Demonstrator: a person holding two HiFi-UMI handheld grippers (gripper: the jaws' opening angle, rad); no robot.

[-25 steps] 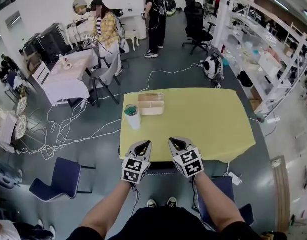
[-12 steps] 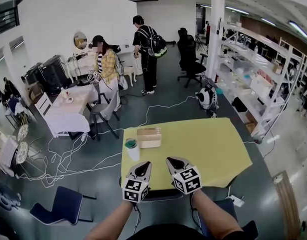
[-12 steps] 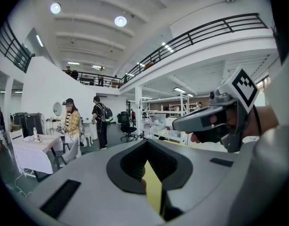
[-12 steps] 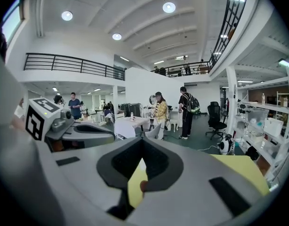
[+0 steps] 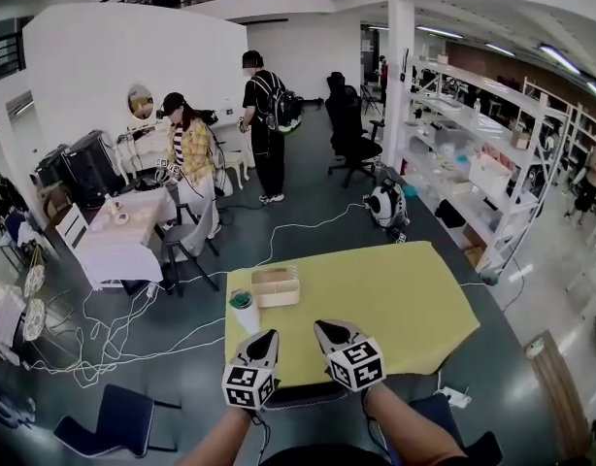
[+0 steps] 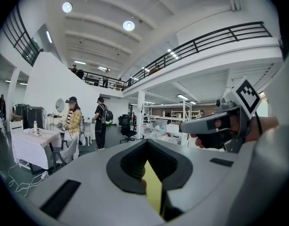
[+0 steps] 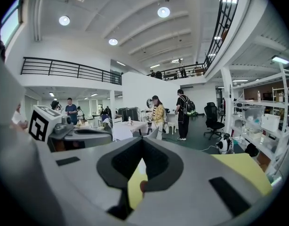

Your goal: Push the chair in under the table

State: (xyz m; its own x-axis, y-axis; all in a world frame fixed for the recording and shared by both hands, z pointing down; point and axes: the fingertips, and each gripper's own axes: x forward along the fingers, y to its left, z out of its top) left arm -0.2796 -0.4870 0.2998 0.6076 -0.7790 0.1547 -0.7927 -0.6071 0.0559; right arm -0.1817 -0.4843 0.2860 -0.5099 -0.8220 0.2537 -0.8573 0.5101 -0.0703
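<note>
Chair (image 5: 303, 394) shows only as a dark strip of backrest, just below the two claws and between them, tight against the near edge of the yellow table (image 5: 395, 309). The seat is hidden, so I judge it already tucked under the top, or very nearly so.

The left gripper (image 5: 266, 340) and the right gripper (image 5: 325, 330) hang side by side above that edge, their tips over the cloth and pointing ahead across the table. Each gripper view shows its jaws pinched together with nothing held, only a sliver of yellow tabletop showing beyond them.

The backrest strip runs side to side, parallel to the table edge and square across the line both claws point along. It sits about midway between them, so neither hand is clearly nearer.

If any push is left, I judge both claws would have to drop below the table top and draw back toward the person to get behind the backrest. They would then press forward together so the chair stays square.

A cup (image 5: 244, 311) and a wooden box (image 5: 276, 286) stand ahead of the left claw, well clear of the chair
</note>
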